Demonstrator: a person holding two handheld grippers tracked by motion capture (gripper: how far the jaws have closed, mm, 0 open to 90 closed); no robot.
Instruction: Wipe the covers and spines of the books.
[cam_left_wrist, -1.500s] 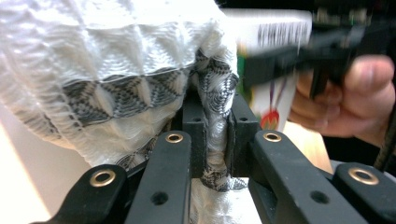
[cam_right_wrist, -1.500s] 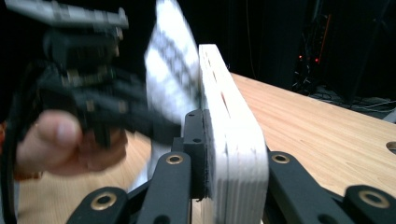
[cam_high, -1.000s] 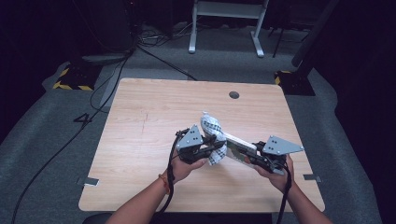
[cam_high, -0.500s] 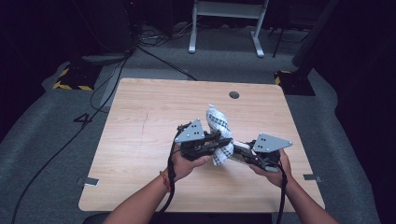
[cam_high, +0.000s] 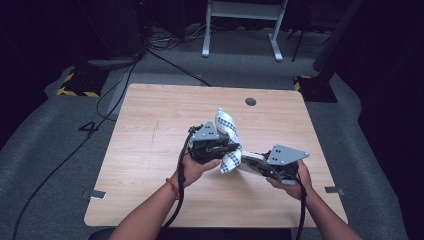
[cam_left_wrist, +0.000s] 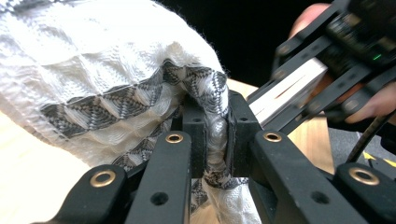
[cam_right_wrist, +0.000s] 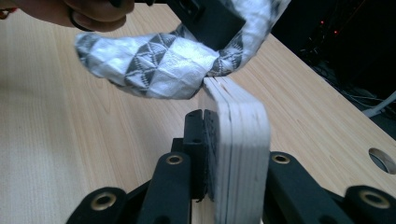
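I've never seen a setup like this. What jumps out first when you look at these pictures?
Mid-table, a white cloth with grey triangle patterning is bunched up and pinched in the left gripper, pressed against the end of a pale wooden board. The right gripper clamps that board on edge just above the light wooden table. All around, the room is dark.

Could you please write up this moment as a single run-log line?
left gripper: shut on patterned cloth | right gripper: shut on wooden board | cloth against board's far end, above table
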